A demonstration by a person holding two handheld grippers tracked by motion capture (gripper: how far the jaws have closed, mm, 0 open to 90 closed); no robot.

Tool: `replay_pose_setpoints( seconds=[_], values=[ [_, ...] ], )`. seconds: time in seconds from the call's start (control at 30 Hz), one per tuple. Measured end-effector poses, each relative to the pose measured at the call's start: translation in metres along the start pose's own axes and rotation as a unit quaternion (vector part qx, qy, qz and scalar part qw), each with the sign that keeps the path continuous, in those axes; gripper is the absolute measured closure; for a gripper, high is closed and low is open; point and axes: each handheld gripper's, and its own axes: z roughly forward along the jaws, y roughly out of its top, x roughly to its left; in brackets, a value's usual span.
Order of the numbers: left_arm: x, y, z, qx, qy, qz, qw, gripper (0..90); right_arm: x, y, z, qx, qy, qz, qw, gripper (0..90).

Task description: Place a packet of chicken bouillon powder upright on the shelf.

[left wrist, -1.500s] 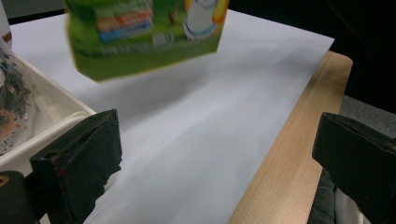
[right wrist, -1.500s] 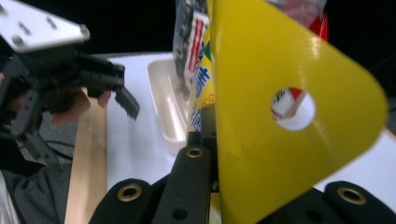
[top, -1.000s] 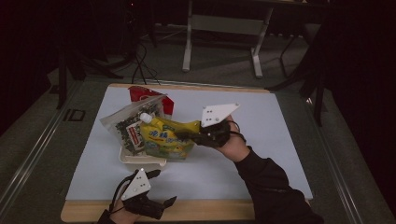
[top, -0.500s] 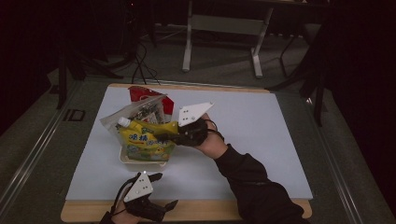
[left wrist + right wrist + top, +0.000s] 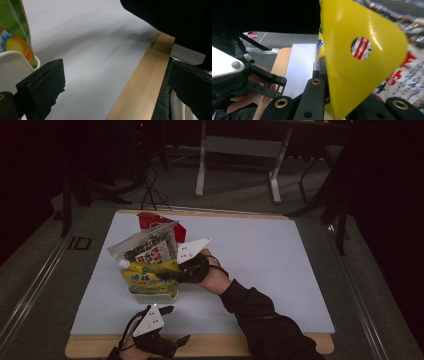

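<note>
High view counts 2 hand-held grippers: the right hand-held gripper [image 5: 167, 276] is at the middle of the white surface [image 5: 260, 260], and the left hand-held gripper [image 5: 172, 324] sits at the near wooden edge [image 5: 215, 345], well apart from it. Each carries 1 grey three-cornered plate. Between them stands 1 white tub [image 5: 150, 292] holding packets: 1 yellow pouch [image 5: 147, 276] with a white cap at its left end, and 1 clear-topped snack bag [image 5: 147, 247] printed dark and red behind it. 1 red packet [image 5: 152, 220] pokes out farther back, mostly hidden by the snack bag (its lower part cannot be made out).

The right hand-held gripper is clamped on the yellow pouch at the pouch's right end, just over the tub. Right gripper view confirms it: the yellow pouch [image 5: 359, 57] rises from between the black jaws, with 1 round hang hole through which the striped print behind shows. The snack bag [image 5: 407, 72] is cut off by the frame at the right, and its lettering is too blurred to read. The left hand-held gripper [image 5: 249, 85] also appears there at the left, partly cut off.

Left gripper view shows its own 2 jaws standing wide apart with nothing between them, so it is released. The tub's rim [image 5: 15, 65] and a green and orange packet [image 5: 15, 32] are cut off at the left, and a dark sleeve [image 5: 175, 20] covers the top right corner.
</note>
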Motion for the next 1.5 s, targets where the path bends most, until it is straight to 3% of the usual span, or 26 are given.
replay_pose_setpoints(
  seconds=[0.17, 0.27, 0.47, 0.73, 0.83, 1.13, 1.4, 1.5],
  values=[
    [0.0, 0.0, 0.001, 0.003, 0.0, 0.0, 1.0, 2.7, 0.001, -0.006, 0.006, 0.008, 0.0, -0.001, 1.0, 89.9],
    [0.001, 0.0, 0.001, 0.003, 0.0, -0.002, 1.0, 2.7, 0.002, -0.014, 0.016, 0.029, 0.0, -0.004, 0.9996, 89.8],
    [0.001, 0.001, 0.002, 0.002, 0.0, -0.004, 1.0, 2.7, 0.002, -0.015, 0.016, 0.027, 0.001, -0.003, 0.9996, 88.6],
    [0.002, 0.002, 0.002, 0.001, 0.001, -0.006, 1.0, 2.7, 0.0, -0.014, 0.011, 0.017, 0.012, 0.011, 0.9997, 74.1],
    [0.003, 0.002, 0.004, 0.004, 0.004, -0.007, 1.0, 2.7, -0.001, -0.011, 0.002, 0.004, 0.003, 0.018, 0.9998, 63.0],
    [0.002, 0.001, 0.003, 0.0, 0.002, -0.009, 1.0, 2.7, 0.002, -0.013, -0.018, -0.002, -0.022, 0.02, 0.9996, 51.8],
    [0.0, 0.001, 0.002, -0.001, 0.002, -0.006, 1.0, 2.7, 0.001, -0.03, -0.048, -0.001, -0.073, 0.036, 0.9967, 28.6],
    [0.0, 0.001, 0.002, -0.002, 0.001, -0.006, 1.0, 2.7, 0.0, -0.038, -0.059, 0.002, -0.081, 0.048, 0.9955, 22.8]
  ],
)
